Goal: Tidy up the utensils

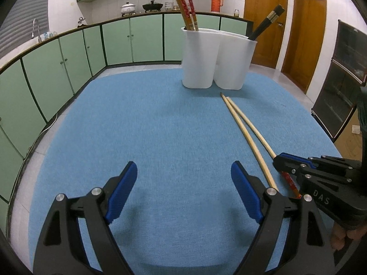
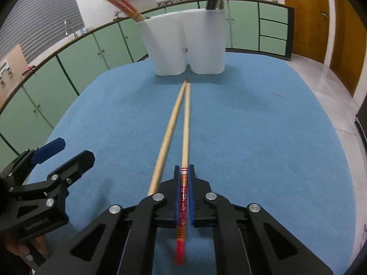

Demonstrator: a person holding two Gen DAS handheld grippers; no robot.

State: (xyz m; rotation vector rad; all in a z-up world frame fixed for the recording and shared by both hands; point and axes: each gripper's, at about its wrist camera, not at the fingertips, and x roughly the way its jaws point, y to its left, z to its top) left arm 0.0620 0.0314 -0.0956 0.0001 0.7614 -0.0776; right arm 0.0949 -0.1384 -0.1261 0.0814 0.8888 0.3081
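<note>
Right gripper (image 2: 184, 174) clenched on the red patterned end of one pale wooden chopstick (image 2: 186, 123), its twin (image 2: 168, 130) lying alongside on the blue cloth-covered table (image 2: 252, 137), tips near the white two-compartment plastic holder (image 2: 183, 45); left gripper (image 1: 183, 178) spread wide, nothing between its blue pads

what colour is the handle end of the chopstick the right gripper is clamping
Red with thin gold stripes and small pale speckles; the chopstick shows best in the right wrist view.

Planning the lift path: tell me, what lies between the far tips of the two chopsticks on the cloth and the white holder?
Only bare blue cloth; the chopsticks stop just short of the white holder, as the right wrist view shows best.
</note>
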